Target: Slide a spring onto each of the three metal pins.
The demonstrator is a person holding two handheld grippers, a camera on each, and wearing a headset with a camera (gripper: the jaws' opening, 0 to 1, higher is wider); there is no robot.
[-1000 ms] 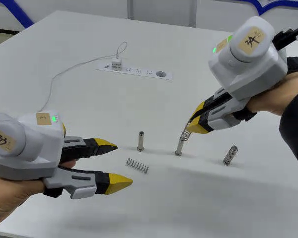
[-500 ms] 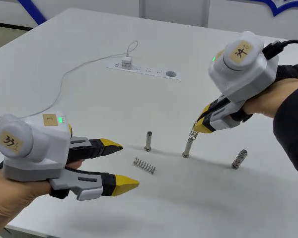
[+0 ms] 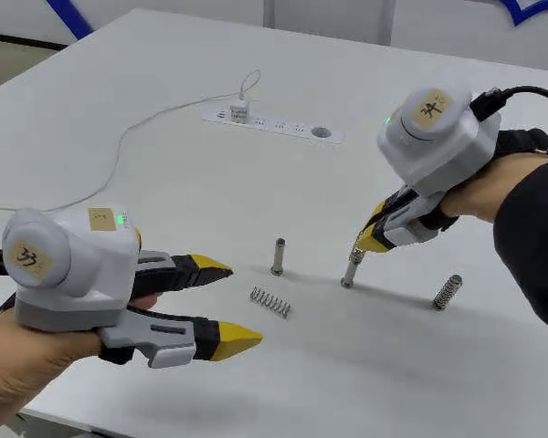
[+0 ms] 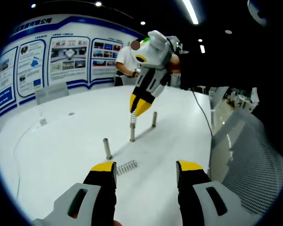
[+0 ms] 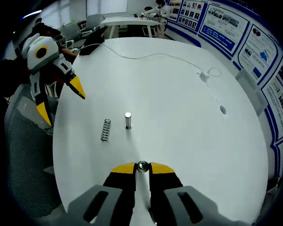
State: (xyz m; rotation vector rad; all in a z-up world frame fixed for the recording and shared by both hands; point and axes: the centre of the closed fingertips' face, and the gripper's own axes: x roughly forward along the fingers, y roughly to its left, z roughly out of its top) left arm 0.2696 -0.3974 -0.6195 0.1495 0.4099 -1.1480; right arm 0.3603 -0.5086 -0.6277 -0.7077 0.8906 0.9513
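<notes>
Left gripper looking across the white table at the middle pin

The left gripper [image 4: 146, 167] has its yellow-tipped jaws spread wide, and straight ahead of them stands the middle pin [image 4: 132, 135] on the table [image 4: 61, 141]. A spring [image 4: 132, 121] sits over the middle pin's upper part, with the right gripper [image 4: 139, 107] directly above it, its yellow tips drawn together on the spring's top. A bare pin [image 4: 106, 149] stands left of the middle pin and closer to the camera. A far pin [image 4: 154, 119] stands just beyond the middle pin to its right. A loose spring [image 4: 127, 165] lies flat in front of the middle pin. A cable [image 4: 203, 117] runs along the table well right of the middle pin.
</notes>
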